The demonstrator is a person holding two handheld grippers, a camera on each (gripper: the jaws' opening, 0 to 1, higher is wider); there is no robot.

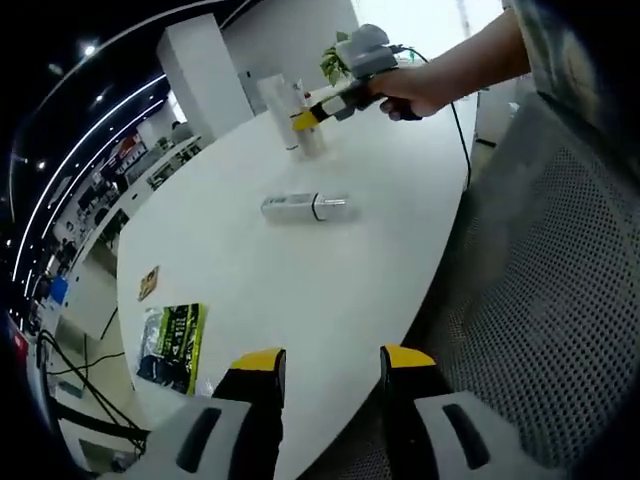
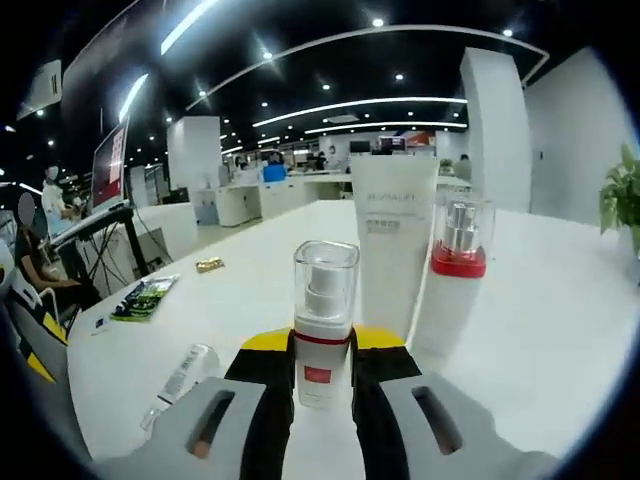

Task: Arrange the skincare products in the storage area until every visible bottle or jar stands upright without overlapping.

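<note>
In the right gripper view the right gripper point(image 2: 322, 370) has its jaws closed against the lower body of a small pump bottle point(image 2: 324, 330), which stands upright on the white table point(image 2: 540, 330) with its clear cap above the yellow tips. It looks light and rigid, smooth plastic, so probably slippery; a grip low on the body, as now, seems safest, since the clear cap may pull off if squeezed. Just behind it a white tube point(image 2: 393, 235) stands on its cap end, and beside that a red-collared bottle point(image 2: 452, 280) stands upright, the two close enough that I cannot tell whether they touch. The tube is likely soft and top-heavy, easy to knock over. Toward the table's near-left edge in this view a clear bottle point(image 2: 180, 380) lies on its side. In the left gripper view the left gripper point(image 1: 332, 365) hangs over the table's near edge with its jaws well apart and nothing between them. Mid-table that lying bottle point(image 1: 305, 207) rests flat, well apart from the standing group at the far end. Being round, it may roll; I would take it across the middle of the body and tip it up. A green packet point(image 1: 172, 342) and a small card point(image 1: 148, 283) lie by the left edge. Farther off, a hand point(image 1: 415, 90) holds the right gripper at the standing group.
</note>
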